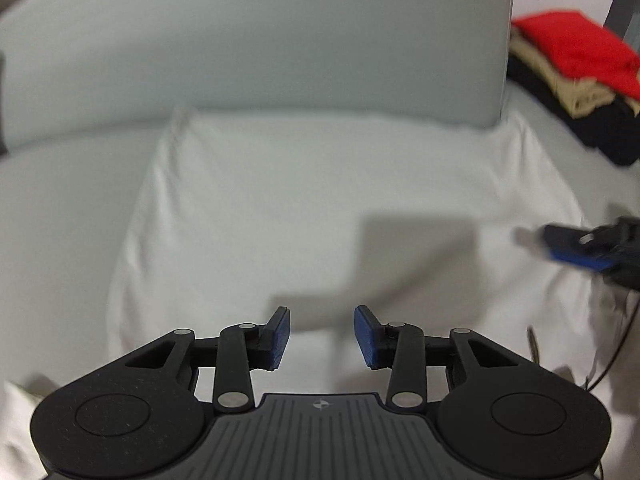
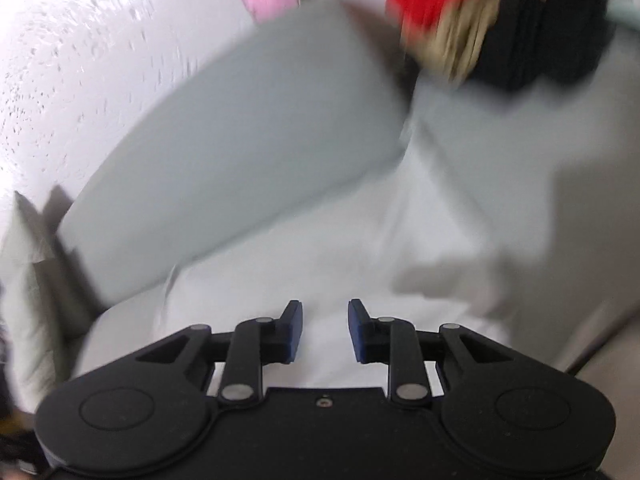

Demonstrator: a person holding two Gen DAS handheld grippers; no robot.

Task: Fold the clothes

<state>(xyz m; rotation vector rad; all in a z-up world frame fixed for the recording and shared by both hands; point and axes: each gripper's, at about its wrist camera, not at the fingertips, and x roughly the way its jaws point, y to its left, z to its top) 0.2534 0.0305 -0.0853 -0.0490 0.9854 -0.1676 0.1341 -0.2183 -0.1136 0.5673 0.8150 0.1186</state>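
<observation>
A: White garment (image 1: 320,208) lies flat on the seat, just before the grey cushion (image 1: 256,44).
B: Left gripper (image 1: 322,338), right gripper (image 2: 325,330): fingers spread, pinching nothing. Stacked clothes (image 1: 576,80) beside the cushion.

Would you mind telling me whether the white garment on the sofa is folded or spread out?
Folded, it seems: the white garment lies flat as a neat rectangle with straight edges on the sofa; blur hides the layers.
</observation>
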